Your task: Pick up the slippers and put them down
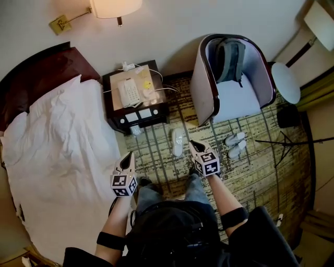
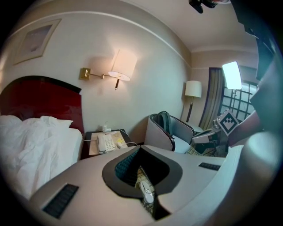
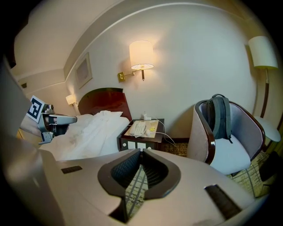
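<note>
Slipper (image 1: pixel 177 142), white, on patterned carpet (image 1: pixel 245 177)

Straight ahead of the left tongs (image 1: pixel 127 156) we see a dark nightstand (image 1: pixel 114 104) carrying a white telephone (image 1: pixel 128 92), and on the wall beyond it a lit brass wall lamp (image 1: pixel 112 7). To the left of those tongs lies a bed (image 1: pixel 57 151) under a rumpled white duvet, its dark red headboard (image 1: pixel 36 70) at the far end. Ahead of the right tongs (image 1: pixel 195 145) stands a tub armchair (image 1: pixel 237 101) with a grey backpack (image 1: pixel 229 58) propped in its seat. Further right we find a round white side table (image 1: pixel 286 82). Patterned carpet (image 1: pixel 261 172) spreads beneath both tongs.
</note>
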`<act>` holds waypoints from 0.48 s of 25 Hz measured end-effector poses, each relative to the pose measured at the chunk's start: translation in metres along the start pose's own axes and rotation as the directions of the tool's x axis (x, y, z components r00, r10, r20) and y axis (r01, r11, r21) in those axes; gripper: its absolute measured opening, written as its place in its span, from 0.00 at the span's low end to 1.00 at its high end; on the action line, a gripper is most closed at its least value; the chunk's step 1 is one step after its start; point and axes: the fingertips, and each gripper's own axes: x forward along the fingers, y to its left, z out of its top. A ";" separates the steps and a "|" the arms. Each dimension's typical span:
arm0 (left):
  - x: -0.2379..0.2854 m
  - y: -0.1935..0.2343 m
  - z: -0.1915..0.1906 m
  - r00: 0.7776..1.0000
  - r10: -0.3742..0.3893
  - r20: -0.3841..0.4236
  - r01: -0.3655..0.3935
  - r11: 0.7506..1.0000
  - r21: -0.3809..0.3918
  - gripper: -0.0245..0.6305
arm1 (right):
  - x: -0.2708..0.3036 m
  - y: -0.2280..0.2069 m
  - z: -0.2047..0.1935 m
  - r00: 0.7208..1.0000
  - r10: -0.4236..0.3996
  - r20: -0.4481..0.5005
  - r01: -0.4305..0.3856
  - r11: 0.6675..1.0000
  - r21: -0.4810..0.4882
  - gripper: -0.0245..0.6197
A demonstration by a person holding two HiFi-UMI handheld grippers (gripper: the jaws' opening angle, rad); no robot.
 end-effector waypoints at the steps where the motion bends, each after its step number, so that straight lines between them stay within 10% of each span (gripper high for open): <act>1: 0.004 -0.002 -0.001 1.000 -0.014 -0.008 0.015 1.000 0.014 0.04 | 0.002 -0.004 -0.006 1.000 -0.013 -0.008 0.013 1.000 0.012 0.09; 6: 0.030 -0.012 -0.014 0.992 -0.100 -0.072 0.106 0.991 0.077 0.04 | 0.026 -0.018 -0.051 0.996 -0.053 -0.070 0.060 0.994 0.093 0.10; 12: 0.079 -0.027 -0.062 0.969 -0.186 -0.165 0.213 0.963 0.166 0.04 | 0.079 -0.031 -0.129 0.985 -0.026 -0.169 0.065 0.971 0.230 0.39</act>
